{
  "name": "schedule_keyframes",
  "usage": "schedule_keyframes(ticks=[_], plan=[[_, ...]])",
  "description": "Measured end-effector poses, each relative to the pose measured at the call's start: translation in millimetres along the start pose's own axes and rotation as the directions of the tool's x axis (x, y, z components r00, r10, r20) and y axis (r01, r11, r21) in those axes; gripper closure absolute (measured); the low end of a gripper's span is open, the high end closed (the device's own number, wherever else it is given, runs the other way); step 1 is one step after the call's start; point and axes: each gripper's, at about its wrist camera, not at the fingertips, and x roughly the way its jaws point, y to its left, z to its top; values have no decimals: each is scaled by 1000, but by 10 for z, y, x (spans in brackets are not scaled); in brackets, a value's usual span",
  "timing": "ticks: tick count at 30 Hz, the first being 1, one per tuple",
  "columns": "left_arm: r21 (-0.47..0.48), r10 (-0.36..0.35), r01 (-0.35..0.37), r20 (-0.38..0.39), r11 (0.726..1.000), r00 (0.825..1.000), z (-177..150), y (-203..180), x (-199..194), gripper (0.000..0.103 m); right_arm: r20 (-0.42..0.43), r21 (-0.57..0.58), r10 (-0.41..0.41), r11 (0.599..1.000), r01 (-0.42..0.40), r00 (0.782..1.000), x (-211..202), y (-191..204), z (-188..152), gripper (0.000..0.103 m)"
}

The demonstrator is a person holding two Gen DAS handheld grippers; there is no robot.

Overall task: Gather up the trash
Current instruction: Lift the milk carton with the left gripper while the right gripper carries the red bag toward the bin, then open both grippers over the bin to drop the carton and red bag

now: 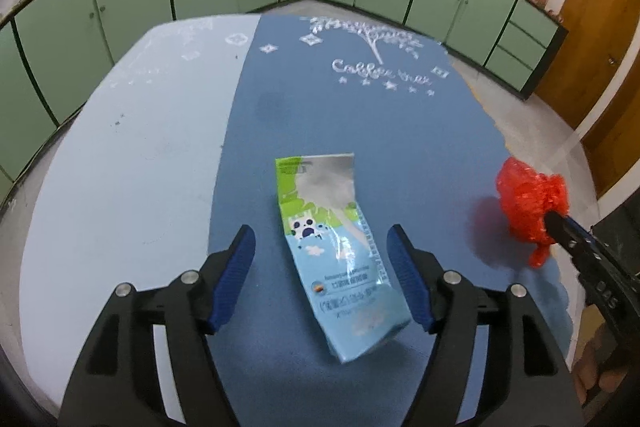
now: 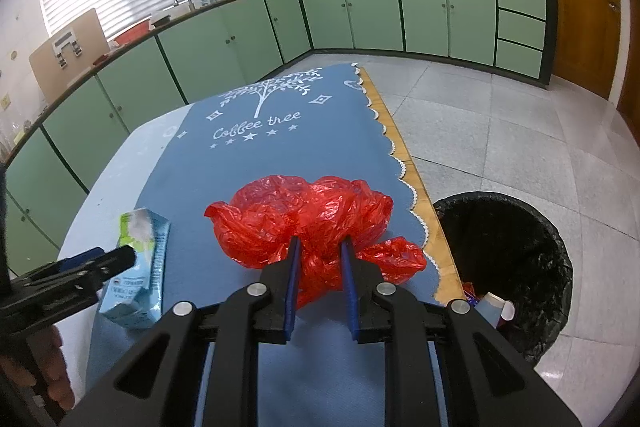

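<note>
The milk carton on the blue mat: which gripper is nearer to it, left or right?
Left. The left gripper is open with its fingers on either side of the milk carton. The right gripper is off to the carton's right, shut on the red plastic bag.

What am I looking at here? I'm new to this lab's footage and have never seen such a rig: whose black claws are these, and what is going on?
There is no robot. A person holds a hand tool in each hand, and each tool carries a wide-angle camera looking forward along its two jaws.

The left camera view shows the left gripper, jaws open on either side of a flattened milk carton lying on the blue tablecloth.

The right camera view shows the right gripper pinching a crumpled red plastic bag. Each tool also appears at the edge of the other's picture.

Beside the table stands a trash bin with a black liner, already holding a paper cup.
</note>
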Motion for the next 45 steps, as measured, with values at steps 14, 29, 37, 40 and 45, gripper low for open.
schedule_keyframes(ticks=[14,29,37,40,45], plan=[[4,-6,6,-54,1000,999,-61,-93,232,48,-3,9,0,1000,0,1000,19,-24,22,83],[20,-133,132,70,991,989,19,-268,-113,68,33,35,-19,999,18,999,-84,-121,63,83],[118,-232,221,88,968,969,151,-814,-225,68,80,111,-111,989,102,991,-369,-624,92,83],[182,-284,265,90,947,955,189,-1189,-231,68,90,151,-167,977,152,982,-493,-905,74,83],[287,-365,330,77,899,928,199,-1845,-181,68,90,216,-250,950,226,964,-678,-1364,-1,83]])
